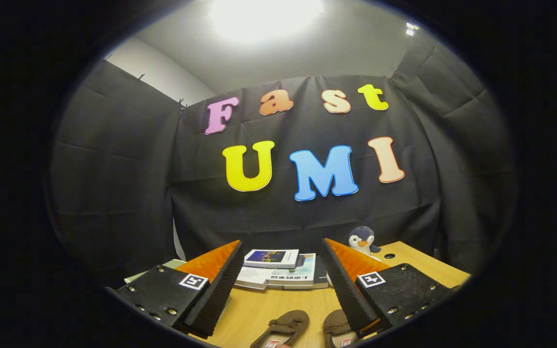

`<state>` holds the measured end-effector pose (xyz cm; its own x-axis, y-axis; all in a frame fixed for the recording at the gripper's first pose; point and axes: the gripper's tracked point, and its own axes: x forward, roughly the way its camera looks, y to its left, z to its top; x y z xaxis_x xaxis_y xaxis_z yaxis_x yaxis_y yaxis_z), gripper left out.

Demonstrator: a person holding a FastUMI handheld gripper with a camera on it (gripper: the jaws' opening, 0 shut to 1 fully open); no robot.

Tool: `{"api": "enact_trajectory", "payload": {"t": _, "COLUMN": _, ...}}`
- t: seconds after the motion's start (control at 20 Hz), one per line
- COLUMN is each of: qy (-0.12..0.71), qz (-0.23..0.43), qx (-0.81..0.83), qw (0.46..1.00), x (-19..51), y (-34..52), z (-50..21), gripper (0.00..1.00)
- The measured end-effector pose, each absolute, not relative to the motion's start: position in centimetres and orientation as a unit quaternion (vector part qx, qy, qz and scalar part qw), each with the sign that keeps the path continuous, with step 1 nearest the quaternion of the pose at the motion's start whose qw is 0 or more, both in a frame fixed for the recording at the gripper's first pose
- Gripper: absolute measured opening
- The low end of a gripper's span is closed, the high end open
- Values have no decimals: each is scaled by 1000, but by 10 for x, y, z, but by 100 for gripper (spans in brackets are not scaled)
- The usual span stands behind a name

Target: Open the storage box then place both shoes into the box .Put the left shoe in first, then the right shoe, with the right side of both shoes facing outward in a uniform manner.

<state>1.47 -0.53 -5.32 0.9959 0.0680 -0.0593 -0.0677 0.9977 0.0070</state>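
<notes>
The claw (pixel 281 285) is spread wide, its fingers gripping nothing above the light wooden table (pixel 283 302). Two brown suede slip-on shoes (pixel 283 328) lie between and below the fingers, partly cut off. Beyond them sits a stack of books (pixel 278 270) and, apparently, a small plush penguin (pixel 363 240).

Light wooden tabletop (pixel 283 302), pale yellow-tan with faint grain, under and between gripper (pixel 283 282) fingers, which stand spread apart around air. Two brown suede-like slip-on shoes: left shoe (pixel 285 326) between fingers, tan-brown with darker stitched trim; right shoe (pixel 335 325) beside right finger, same brown. Each shows small red-and-white label inside. Beyond fingers, stack of books (pixel 278 270), white covers with blue and teal pictures. Small plush penguin (pixel 363 240), grey-blue head, white face and belly, orange beak. Booth wall (pixel 124 169) black cloth; ceiling (pixel 307 53) pale grey, bright white light.
</notes>
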Motion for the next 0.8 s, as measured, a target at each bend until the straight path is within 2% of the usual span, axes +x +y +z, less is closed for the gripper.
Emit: {"api": "enact_trajectory", "payload": {"t": 0.8, "qy": 25, "qz": 54, "qx": -2, "qw": 998, "x": 23, "y": 13, "z": -48, "gripper": 97}}
